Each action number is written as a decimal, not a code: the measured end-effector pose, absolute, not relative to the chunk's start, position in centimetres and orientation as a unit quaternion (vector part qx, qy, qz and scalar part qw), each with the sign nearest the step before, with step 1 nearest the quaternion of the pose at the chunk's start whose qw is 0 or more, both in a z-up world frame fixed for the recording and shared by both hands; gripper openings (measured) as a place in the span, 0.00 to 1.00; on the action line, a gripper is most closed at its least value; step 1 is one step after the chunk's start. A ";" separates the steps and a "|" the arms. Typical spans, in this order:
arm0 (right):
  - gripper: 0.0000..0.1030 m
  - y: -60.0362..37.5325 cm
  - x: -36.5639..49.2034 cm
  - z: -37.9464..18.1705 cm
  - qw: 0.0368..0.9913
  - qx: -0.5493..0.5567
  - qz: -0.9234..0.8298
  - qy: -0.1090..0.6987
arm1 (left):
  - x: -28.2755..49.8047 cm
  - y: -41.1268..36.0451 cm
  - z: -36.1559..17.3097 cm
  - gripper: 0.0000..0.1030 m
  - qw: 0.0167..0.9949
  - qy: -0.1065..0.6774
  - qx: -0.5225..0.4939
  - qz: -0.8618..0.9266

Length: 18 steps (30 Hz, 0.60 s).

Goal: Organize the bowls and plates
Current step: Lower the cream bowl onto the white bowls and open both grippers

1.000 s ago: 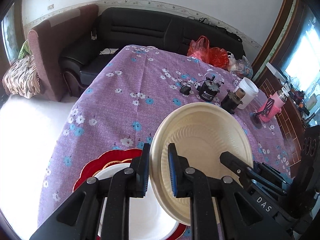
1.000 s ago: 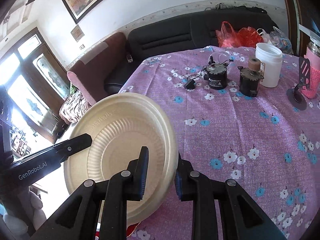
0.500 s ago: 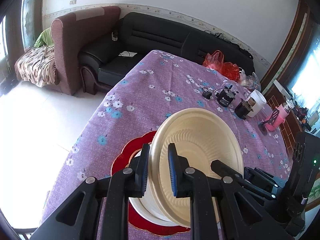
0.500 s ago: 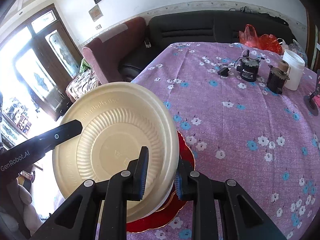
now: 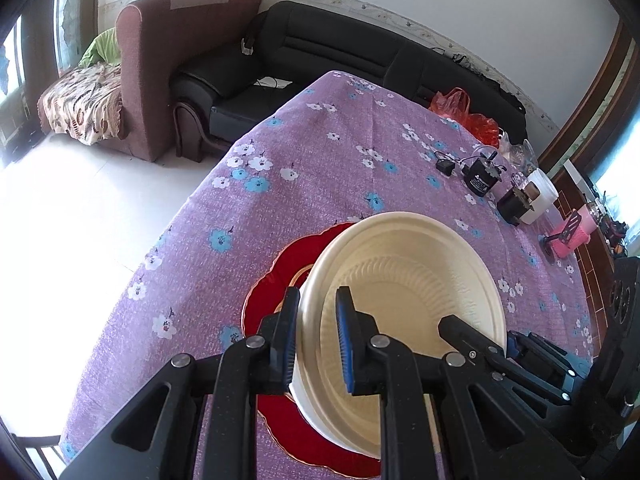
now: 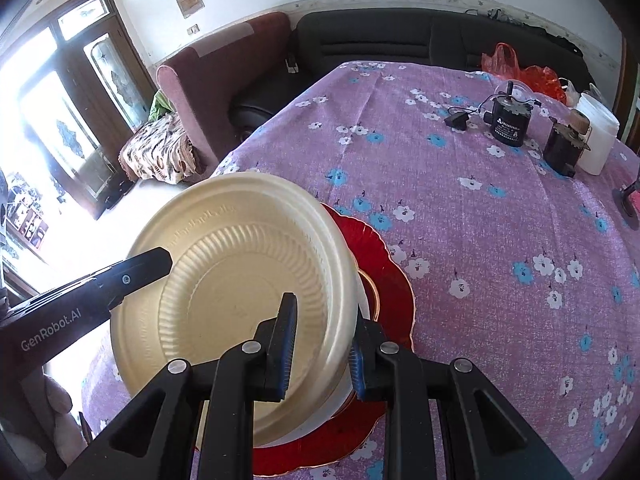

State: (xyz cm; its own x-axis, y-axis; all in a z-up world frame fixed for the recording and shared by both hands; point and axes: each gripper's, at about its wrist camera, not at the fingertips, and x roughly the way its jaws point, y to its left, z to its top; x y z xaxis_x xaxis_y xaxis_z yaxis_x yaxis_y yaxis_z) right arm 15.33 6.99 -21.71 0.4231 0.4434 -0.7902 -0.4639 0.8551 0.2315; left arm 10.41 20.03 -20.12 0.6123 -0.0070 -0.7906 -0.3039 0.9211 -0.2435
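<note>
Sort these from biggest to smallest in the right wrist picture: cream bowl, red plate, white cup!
1. cream bowl, though it's nearest the camera, so that's unsure
2. red plate, partly hidden
3. white cup, far away

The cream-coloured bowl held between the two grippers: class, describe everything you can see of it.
The cream bowl looks like thin moulded paper or pulp, round, with a wide flat rim, ribbed sloping walls and a smooth flat base. It is empty and tilted. The left gripper and right gripper each clamp its rim on opposite sides. It hangs above a white dish resting on a red scalloped plate; whether it touches the dish cannot be told.
</note>
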 end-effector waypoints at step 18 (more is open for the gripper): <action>0.75 7.8 13.1 -20.1 0.872 -0.029 0.280 0.401 | 6.7 21.0 -18.2 0.62 0.892 0.389 -0.208 0.095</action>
State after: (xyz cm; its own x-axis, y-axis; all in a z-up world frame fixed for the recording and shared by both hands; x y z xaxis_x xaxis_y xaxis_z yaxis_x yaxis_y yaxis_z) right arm 13.08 7.81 -20.13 0.5214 0.4643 -0.7160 -0.5111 0.8418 0.1736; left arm 6.66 21.02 -18.19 0.6788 0.0075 -0.7343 -0.3307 0.8959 -0.2966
